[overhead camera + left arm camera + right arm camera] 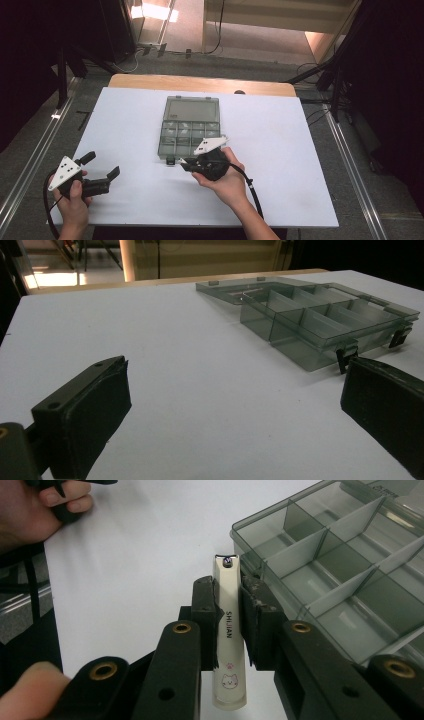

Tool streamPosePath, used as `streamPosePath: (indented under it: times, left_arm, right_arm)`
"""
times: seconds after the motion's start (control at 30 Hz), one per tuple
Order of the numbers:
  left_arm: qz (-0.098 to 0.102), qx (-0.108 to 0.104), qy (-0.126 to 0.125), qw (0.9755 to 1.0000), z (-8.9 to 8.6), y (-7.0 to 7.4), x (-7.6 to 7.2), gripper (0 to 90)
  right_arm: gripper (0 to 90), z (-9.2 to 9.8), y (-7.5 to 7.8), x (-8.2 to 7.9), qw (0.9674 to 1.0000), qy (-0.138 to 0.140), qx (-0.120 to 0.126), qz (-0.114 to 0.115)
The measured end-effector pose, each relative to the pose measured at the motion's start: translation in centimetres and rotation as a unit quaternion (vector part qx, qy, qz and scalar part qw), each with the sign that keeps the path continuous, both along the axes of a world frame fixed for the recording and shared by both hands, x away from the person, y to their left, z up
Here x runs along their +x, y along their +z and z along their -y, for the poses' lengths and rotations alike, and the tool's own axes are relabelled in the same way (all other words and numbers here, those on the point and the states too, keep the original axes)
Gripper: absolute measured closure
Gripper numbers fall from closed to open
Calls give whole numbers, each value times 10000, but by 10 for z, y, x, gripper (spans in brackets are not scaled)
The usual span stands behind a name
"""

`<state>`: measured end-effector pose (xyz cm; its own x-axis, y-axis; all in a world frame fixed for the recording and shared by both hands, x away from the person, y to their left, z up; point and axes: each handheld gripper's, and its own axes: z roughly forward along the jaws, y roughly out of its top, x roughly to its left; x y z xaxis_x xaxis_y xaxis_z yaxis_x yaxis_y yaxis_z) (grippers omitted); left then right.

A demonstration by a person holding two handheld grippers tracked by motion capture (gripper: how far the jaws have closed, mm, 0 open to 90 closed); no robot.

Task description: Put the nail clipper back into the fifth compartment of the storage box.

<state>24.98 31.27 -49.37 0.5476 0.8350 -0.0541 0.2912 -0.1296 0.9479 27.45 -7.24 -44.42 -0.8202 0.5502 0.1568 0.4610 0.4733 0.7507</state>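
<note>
Gripping a white nail clipper (229,645), our right gripper (228,625) has its fingers (206,611) pressed on both long sides, so the clipper stands between them with its far end poking out toward the box (345,575). In the high view that gripper (187,163) sits just at the box's (190,131) near edge, low over the white worktop (280,150). The box is clear grey, split into small compartments, its lid (192,107) folded back flat on the far side. We see two dark latches (345,357) on its front wall. Our left gripper (102,169) rests well apart near the worktop's left corner, its fingers (95,405) spread wide with nothing between them.
</note>
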Motion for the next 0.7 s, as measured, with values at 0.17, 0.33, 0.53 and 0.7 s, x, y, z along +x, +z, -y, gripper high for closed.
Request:
streamPosePath:
  times: [0.17, 0.33, 0.53, 0.7]
  left_arm:
    - [1, -3, -2, 10000, 0, 0, 0, 0]
    - [0, -7, -3, 10000, 0, 0, 0, 0]
    - [-2, -9, -3, 10000, 0, 0, 0, 0]
    - [-1, -9, -7, 10000, 0, 0, 0, 0]
  right_arm:
    - [790, -3, 3, 3, 10000, 0, 3, 28]
    - [790, -6, 4, 8, 10000, -15, 38, 24]
    - [790, -10, 5, 12, 10000, -30, 67, 46]
    - [790, -13, 5, 16, 9999, -71, 135, 11]
